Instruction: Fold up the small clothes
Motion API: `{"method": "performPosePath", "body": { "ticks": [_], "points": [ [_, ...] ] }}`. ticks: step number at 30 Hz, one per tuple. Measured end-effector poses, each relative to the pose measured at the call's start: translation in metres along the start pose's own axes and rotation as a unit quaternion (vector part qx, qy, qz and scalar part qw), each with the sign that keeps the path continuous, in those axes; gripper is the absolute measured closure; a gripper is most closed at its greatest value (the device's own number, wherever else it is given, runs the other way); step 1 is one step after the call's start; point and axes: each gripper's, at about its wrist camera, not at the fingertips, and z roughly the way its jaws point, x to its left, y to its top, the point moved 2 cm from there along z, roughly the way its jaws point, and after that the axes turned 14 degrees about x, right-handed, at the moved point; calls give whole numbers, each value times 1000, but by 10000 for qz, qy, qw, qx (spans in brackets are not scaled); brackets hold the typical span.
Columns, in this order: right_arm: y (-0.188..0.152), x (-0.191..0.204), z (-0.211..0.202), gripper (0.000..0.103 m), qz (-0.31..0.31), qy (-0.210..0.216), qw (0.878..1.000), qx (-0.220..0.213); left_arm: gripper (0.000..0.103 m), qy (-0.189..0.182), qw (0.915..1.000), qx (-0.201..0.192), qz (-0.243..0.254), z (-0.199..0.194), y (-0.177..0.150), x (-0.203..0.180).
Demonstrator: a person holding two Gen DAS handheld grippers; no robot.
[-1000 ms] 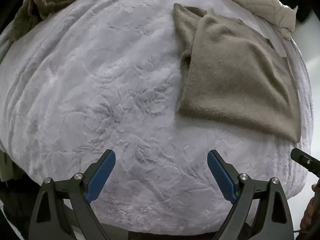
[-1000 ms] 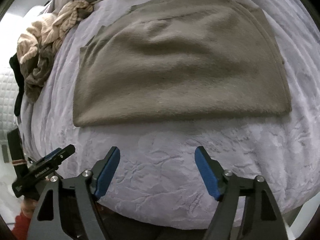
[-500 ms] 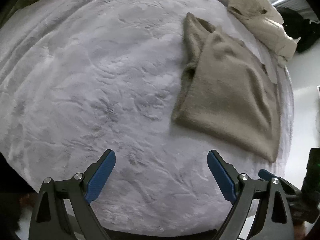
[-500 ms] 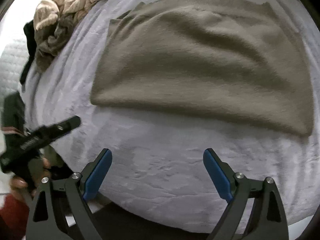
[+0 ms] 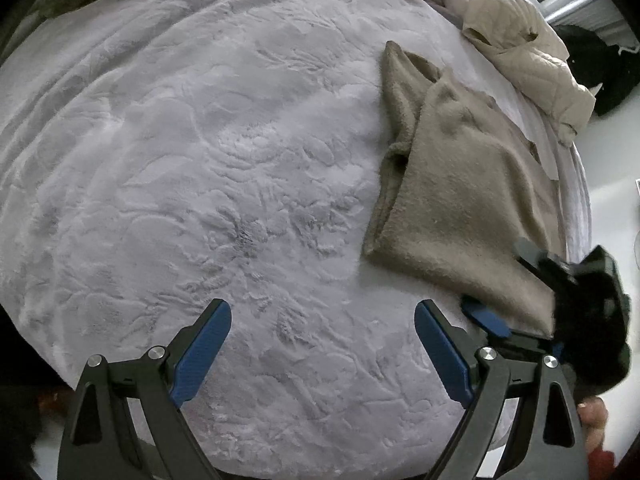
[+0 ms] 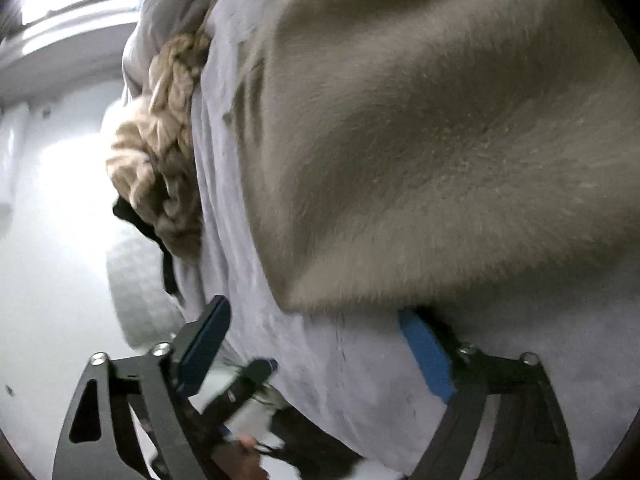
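A fuzzy taupe folded garment [image 5: 464, 200] lies flat on the pale lilac plush blanket [image 5: 208, 168] that covers the bed, at about 2 o'clock in the left wrist view, near the bed's edge. One narrow part of it points away toward 12 o'clock.

The left gripper [image 5: 322, 344] hangs over bare blanket at 6 o'clock, with its jaws wide open and nothing between them. It is well apart from the garment.

The right gripper [image 6: 312, 332] is at the near corner of the garment [image 6: 440, 140]. Its jaws are open, and the corner of the fabric hangs just between the blue pads [image 6: 424, 356]; the one at 5 o'clock seems partly under the cloth edge. This view is blurred. In the left wrist view the same gripper [image 5: 532, 280] appears at 4 o'clock on the garment's corner.

A cream quilted jacket [image 5: 532, 52] lies at 1 o'clock at the bed's edge. A beige knitted bundle [image 6: 160, 148] lies at 9 o'clock in the right wrist view.
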Motion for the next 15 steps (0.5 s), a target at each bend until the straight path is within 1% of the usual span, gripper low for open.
{"method": "performPosePath", "body": {
  "ticks": [1,2,4,6,7,8,10,12,15],
  "points": [
    [3,-5,3,25,102,140,9998,-28,10,-102,9999,32,-45,2,0,2],
    [5,-9,5,30,155,255,9995,-44,10,-211,9997,47,-73,4,0,3],
    [9,-14,5,50,231,360,9991,-60,10,-373,9992,6,-137,4,-2,3],
    [14,-20,3,92,374,339,9987,-92,10,-588,9981,-14,-171,4,-4,1],
    [15,-21,1,93,388,342,9986,-130,10,-710,9973,-25,-184,3,-4,0],
    [16,-18,-3,93,283,406,9986,-160,10,-849,9962,-42,-187,1,-5,-2],
    [16,-7,-9,94,-28,354,9992,-191,10,-1178,9929,-30,-153,0,-5,-7],
    [14,8,-13,94,-389,245,9988,-183,10,-1587,9873,41,-101,0,-5,-13],
    [13,18,-17,94,-616,266,9976,-152,10,-2060,9784,115,-105,4,-5,-24]
  ]
}}
